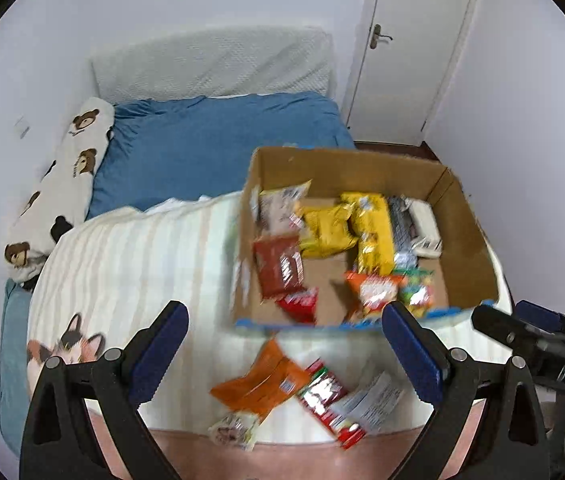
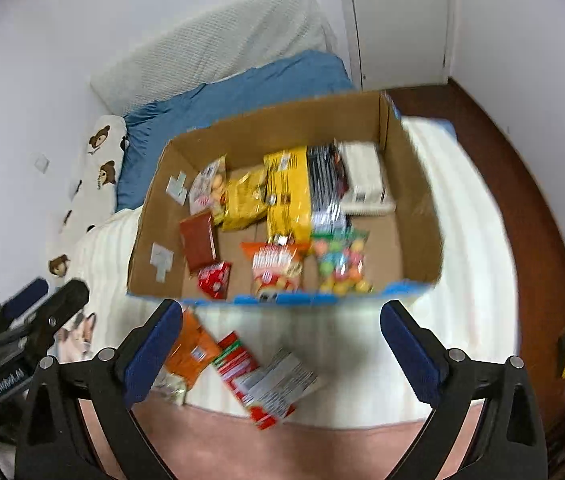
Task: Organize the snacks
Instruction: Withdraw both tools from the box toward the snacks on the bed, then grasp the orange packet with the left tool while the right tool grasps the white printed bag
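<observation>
A cardboard box [image 1: 470, 232] [image 2: 414, 184] stands on the bed and holds several snack packs: yellow bags [image 1: 366, 228] [image 2: 286, 196], a brown-red pack [image 1: 278, 268] [image 2: 199, 242], an orange-red bag [image 2: 276, 268] and a bag of coloured sweets [image 2: 340, 262]. In front of the box lie an orange packet [image 1: 260, 380] [image 2: 192, 354], a red and white pack [image 1: 332, 400] [image 2: 260, 380] and a small pale packet [image 1: 234, 432] [image 2: 172, 390]. My left gripper [image 1: 284, 354] hangs open above these loose packs, empty. My right gripper [image 2: 282, 352] is open and empty too.
The bed has a striped white blanket [image 1: 130, 264], a blue sheet [image 1: 210, 148], a bear-print pillow [image 1: 66, 184] and a pink edge [image 2: 282, 448]. White walls and a closed door [image 1: 414, 48] lie behind. Dark wooden floor [image 2: 522, 200] runs to the right of the bed.
</observation>
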{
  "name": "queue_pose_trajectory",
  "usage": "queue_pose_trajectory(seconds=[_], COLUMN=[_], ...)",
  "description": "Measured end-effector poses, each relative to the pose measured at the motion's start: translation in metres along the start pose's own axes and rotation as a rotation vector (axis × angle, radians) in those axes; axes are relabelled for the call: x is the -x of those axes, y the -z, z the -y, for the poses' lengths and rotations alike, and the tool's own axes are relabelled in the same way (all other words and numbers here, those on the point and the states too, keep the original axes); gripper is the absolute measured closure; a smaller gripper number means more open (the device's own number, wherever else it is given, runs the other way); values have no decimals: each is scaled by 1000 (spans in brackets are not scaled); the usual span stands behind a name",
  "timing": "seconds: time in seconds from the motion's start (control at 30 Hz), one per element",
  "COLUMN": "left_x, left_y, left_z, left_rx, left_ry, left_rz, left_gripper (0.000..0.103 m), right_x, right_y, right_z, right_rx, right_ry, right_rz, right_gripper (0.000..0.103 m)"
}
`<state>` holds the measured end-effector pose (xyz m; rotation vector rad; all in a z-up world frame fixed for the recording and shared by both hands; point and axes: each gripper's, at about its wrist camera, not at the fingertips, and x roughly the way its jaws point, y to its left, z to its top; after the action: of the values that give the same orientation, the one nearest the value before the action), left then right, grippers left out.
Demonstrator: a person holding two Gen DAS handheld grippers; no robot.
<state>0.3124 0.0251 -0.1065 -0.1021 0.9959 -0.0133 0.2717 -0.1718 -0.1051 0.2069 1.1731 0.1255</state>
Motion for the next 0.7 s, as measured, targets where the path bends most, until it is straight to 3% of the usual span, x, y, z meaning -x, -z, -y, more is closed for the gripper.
queue_pose_trajectory(seconds=[0.13,0.23,0.37,0.53,0.6,0.67,0.7], left_x=[-21,-58,-111,-156,-170,-183,-187], left_y=[35,60,82,91,90,88,87], left_z=[-15,-24,-21,2,12,18,21], left_rx=[-37,-89,-217,-387,-444,-477,-482], left_ry=[-60,-85,-129,-139,-126,-116,-98], left_rz=[-72,-183,-306,-375,-390,-407,-415], left_gripper=[3,3,4,4,4,4,5], right_x=[-38,-76,-126,-165,-171,-171,-169], right_y=[35,59,85,100,104,106,106], right_z=[13,23,37,35,34,34,33], right_rx=[-110,-190,-330,-410,-427,-401,-382], right_ry=[-47,-67,-93,-89,-75,-30,-18], right_rz=[-99,-179,-269,-321,-317,-310,-308], right_gripper=[2,2,2,2,6,27,32])
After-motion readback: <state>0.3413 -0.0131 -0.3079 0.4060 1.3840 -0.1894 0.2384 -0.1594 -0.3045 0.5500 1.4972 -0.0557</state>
